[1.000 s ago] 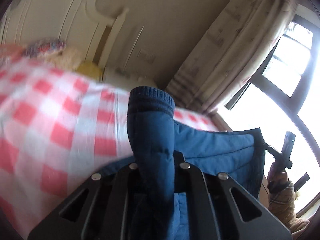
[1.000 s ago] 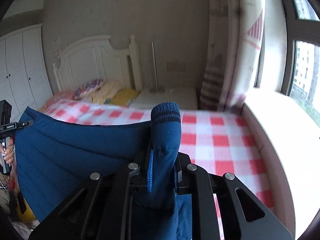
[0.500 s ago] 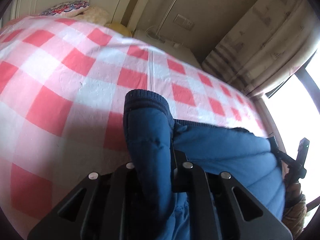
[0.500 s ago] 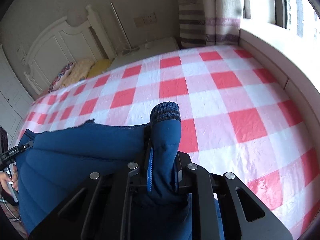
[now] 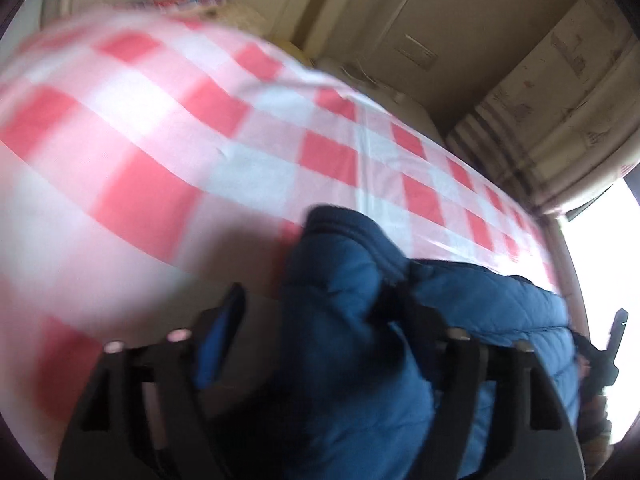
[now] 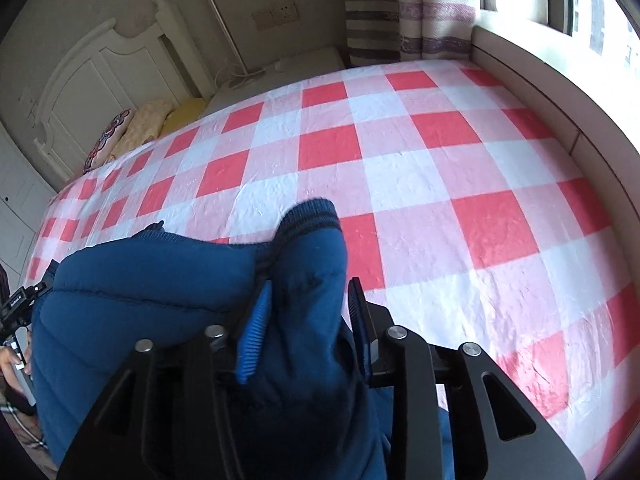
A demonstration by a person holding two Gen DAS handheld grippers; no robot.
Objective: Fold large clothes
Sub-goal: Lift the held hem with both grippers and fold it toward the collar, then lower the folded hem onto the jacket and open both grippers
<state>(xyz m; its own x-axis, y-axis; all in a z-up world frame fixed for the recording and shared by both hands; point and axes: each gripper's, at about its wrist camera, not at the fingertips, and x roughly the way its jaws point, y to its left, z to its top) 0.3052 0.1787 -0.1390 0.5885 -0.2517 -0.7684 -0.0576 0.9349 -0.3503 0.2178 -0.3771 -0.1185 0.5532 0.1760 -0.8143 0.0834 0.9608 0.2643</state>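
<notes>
A puffy blue quilted jacket point(image 6: 168, 292) is laid on a bed under a red-and-white checked sheet point(image 6: 440, 168).
Its ribbed dark cuffs point(image 6: 310, 214) stand up between both tools. The left tool point(image 5: 320, 320) has just been spread wide, its pads clear of the sleeve; the right tool point(image 6: 310, 304) has just been opening, its pads barely parted beside the fabric.

The left gripper point(image 5: 320, 308) has just been opening; its jaws stand wide, a blue jacket point(image 5: 344, 320) cuff loose between them. Beyond lies the checked sheet point(image 5: 168, 152), blurred.
</notes>
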